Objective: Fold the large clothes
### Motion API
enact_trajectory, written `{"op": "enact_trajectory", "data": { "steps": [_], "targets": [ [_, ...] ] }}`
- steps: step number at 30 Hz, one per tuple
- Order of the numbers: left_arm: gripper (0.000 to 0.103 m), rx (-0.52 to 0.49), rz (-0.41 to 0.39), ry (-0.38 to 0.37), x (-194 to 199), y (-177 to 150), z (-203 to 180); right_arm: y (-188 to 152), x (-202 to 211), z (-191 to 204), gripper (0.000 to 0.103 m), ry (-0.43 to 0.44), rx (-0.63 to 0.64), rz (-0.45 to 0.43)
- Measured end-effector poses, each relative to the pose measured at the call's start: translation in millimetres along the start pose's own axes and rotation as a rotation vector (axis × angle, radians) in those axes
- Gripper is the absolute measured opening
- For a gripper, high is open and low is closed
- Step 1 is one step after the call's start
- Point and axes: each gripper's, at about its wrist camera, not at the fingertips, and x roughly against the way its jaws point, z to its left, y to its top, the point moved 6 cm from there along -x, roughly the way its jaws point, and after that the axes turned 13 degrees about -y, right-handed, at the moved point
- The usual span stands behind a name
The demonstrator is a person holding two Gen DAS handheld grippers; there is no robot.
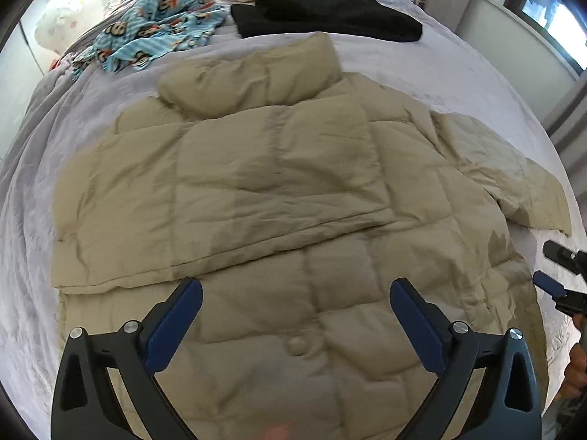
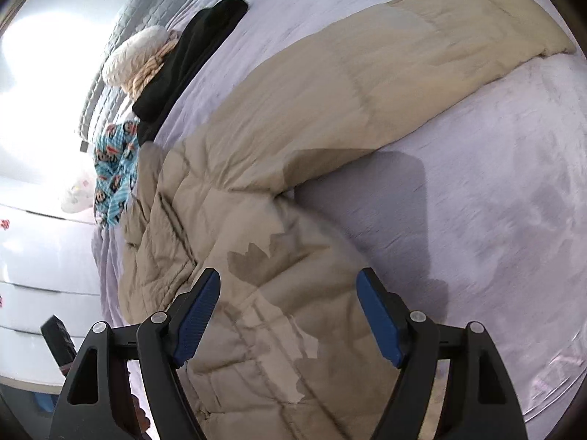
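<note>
The puffy coat (image 1: 279, 190) looks soft and light. Both hand-held grippers (image 1: 295, 315) (image 2: 288, 311) are wide open, holding nothing. Maybe grab the sleeve (image 2: 422, 58).

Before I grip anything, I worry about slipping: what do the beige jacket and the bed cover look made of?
The beige jacket looks like a quilted puffer with a thin matte woven shell, possibly nylon or polyester: stitched puffy panels, fine creases. The bed cover looks like soft plush or fleece in lilac, with brushed streaks in its nap. Both are guesses from looks.
</note>
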Motion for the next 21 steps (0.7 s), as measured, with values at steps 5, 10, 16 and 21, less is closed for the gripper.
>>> {"op": "enact_trajectory", "data": {
  "steps": [5, 10, 16, 21],
  "targets": [
    [0.102, 0.0, 0.03, -0.02, -10, 3, -21, 28, 12, -32, 0.09, 0.03, -0.066, -0.041],
    [0.102, -0.009, 0.038, -0.025, -18, 9, -43, 59, 23, -70, 0.09, 0.063, -0.179, -0.107],
    [0.102, -0.011, 0.029, -0.025, -25, 21, -64, 96, 21, -117, 0.09, 0.014, -0.271, -0.097],
    [0.102, -0.009, 0.023, -0.028, -28, 27, -75, 132, 10, -159, 0.09, 0.1, -0.434, -0.105]
  ]
}}
